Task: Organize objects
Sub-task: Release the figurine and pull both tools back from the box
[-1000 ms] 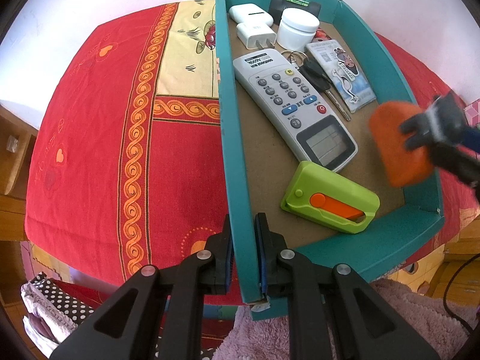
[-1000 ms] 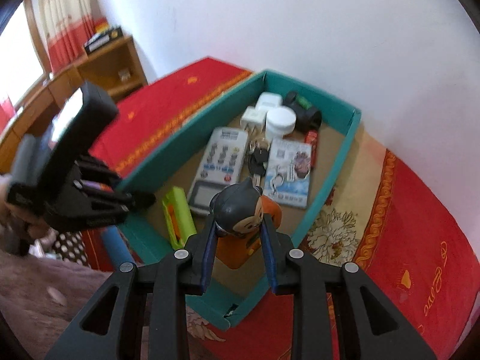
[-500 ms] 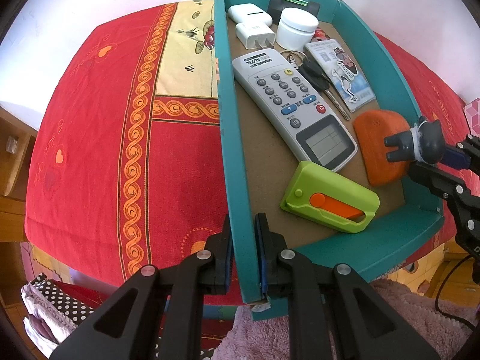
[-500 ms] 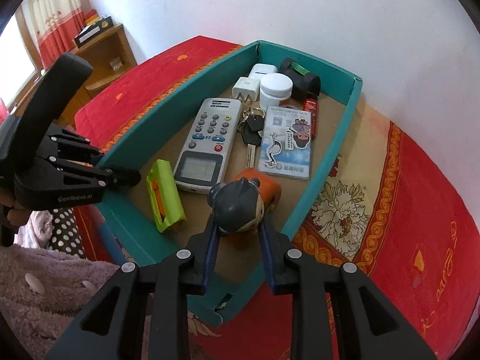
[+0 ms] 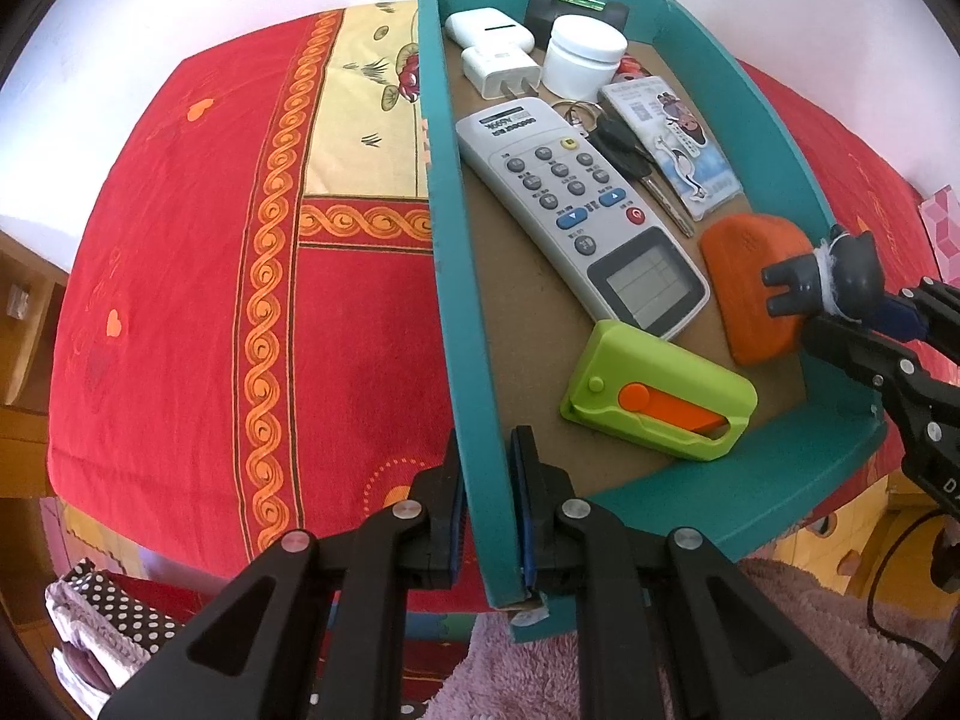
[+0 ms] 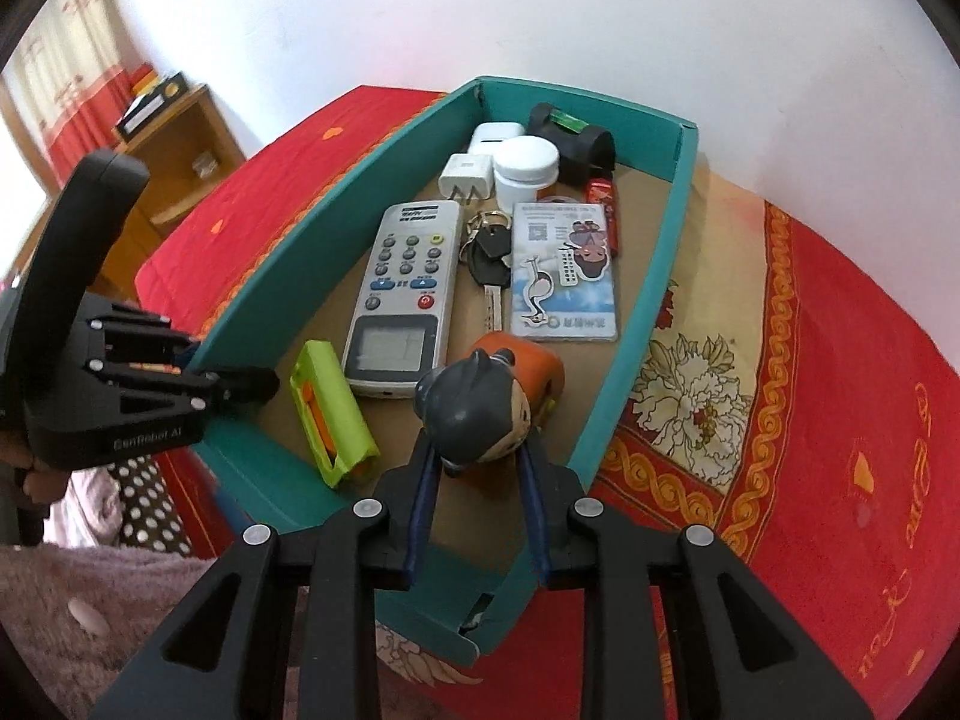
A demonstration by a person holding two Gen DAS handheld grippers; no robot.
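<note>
A teal cardboard tray is seen on a red patterned tablecloth covering the bench. Its left wall, at the lower centre of the left wrist view, is pinched between the narrow jaws of the left gripper, so the tray is steadied at that near corner.

The toy figure, with a dark grey head and an orange body, is held by its head in the jaws of the right gripper. In the right wrist view it sits just above centre of the lower frame, inside the tray, its orange body low over or touching the brown floor between the remote control and the right wall; contact cannot be confirmed. In the left wrist view it appears at the right edge.

The figure is judged light and rigid, probably hard plastic. Its rounded, smooth head may slip or twist in the pads, so a hold across the widest part of the head, or on the flatter orange body, is judged safer.

Also lying in the tray are a green utility knife, keys, a card holder, a white jar, a charger plug and a small spirit level. The thin tray wall is likely to flex if squeezed hard.
</note>
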